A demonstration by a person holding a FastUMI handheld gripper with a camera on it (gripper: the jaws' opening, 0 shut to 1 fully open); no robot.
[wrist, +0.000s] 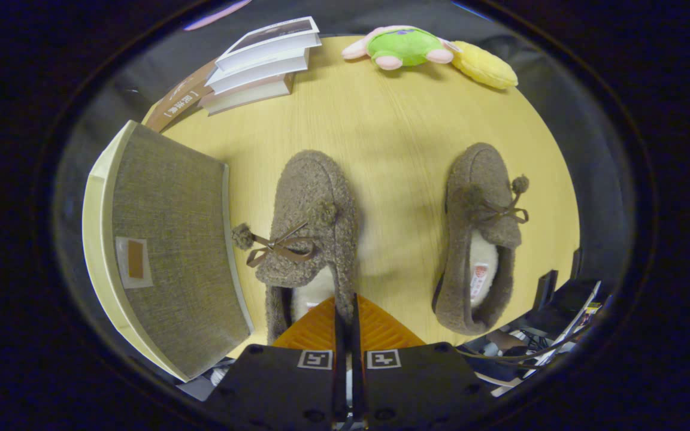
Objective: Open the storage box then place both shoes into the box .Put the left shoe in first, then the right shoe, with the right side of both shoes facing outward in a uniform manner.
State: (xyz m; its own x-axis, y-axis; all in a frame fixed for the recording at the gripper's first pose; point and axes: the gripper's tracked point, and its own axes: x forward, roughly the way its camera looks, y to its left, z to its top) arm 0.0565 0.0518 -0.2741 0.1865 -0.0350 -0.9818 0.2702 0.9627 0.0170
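Gripper (pixel 345 311) hovering over left shoe (pixel 309 227) heel, jaws nearly closed, gripping nothing. Storage box (pixel 171 239) lid still on beside it; opening box seems next.

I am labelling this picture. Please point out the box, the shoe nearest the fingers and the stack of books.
box (pixel 171 239): gripper view, on its woven lid.
shoe (pixel 312 203): gripper view, on the fuzzy toe, just ahead of the closed gripper (pixel 345 311).
books (pixel 261 66): gripper view, on the page edges.

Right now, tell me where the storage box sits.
The storage box lies closed on the table, beside the nearer shoe, with the shut gripper over that shoe's heel.
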